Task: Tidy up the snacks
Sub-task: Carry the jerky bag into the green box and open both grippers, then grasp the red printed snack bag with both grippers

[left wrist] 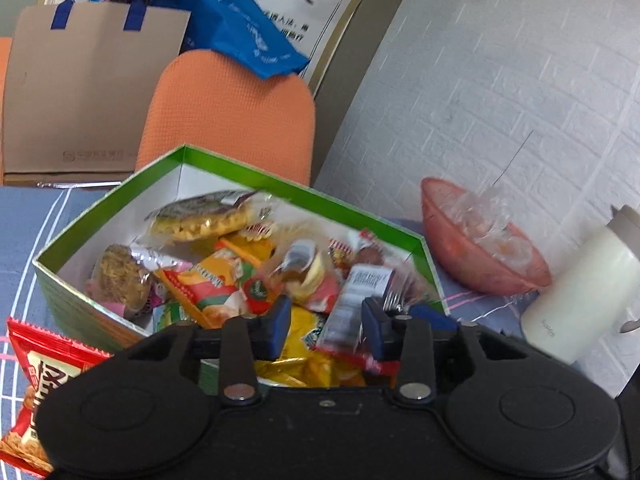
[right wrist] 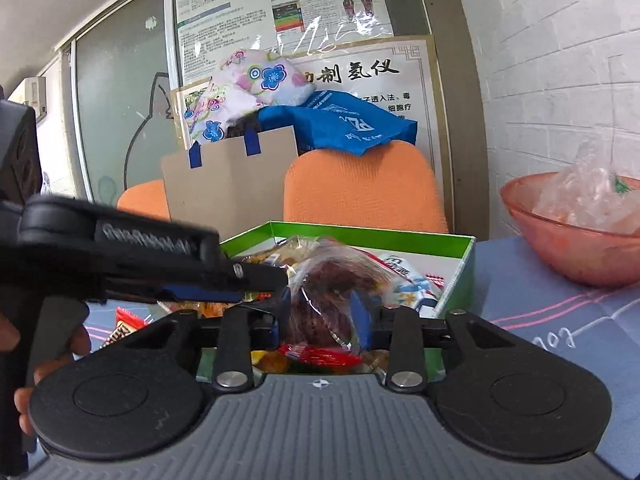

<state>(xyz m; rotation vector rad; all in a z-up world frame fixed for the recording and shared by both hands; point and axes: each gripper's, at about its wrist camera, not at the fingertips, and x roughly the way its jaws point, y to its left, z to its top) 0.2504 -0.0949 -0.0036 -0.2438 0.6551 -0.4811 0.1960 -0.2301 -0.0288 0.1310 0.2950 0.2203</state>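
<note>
Crowding a green box: both grippers over the snacks

Seen from the left wrist, the green box (left wrist: pixel 224 168) was set on a blue-grey striped cloth (left wrist: pixel 24 232) with one corner turned away from the camera, its white inner walls standing above a loose heap of snack packets (left wrist: pixel 224 276). Bare cloth was left to the left of the box, where a red packet (left wrist: pixel 44 368) was laid just beside the near wall. To the right, a pink bowl (left wrist: pixel 480 256) and a white jug (left wrist: pixel 580 292) were placed near the box. Behind it an orange chair back (left wrist: pixel 228 116) was close to the far corner. The left gripper (left wrist: pixel 326 328) was held with its blue pads apart over the near part of the heap, nothing being pressed between them.

From the right wrist, the right gripper (right wrist: pixel 320 312) was found clamped on a clear-wrapped dark brown snack (right wrist: pixel 324 300), its jaws having just been closing. The snack's long axis could not be told through the blur. It was held above the box's near edge. The left gripper's arm (right wrist: pixel 120 248) was stretched across from the left edge, just beside it.
</note>
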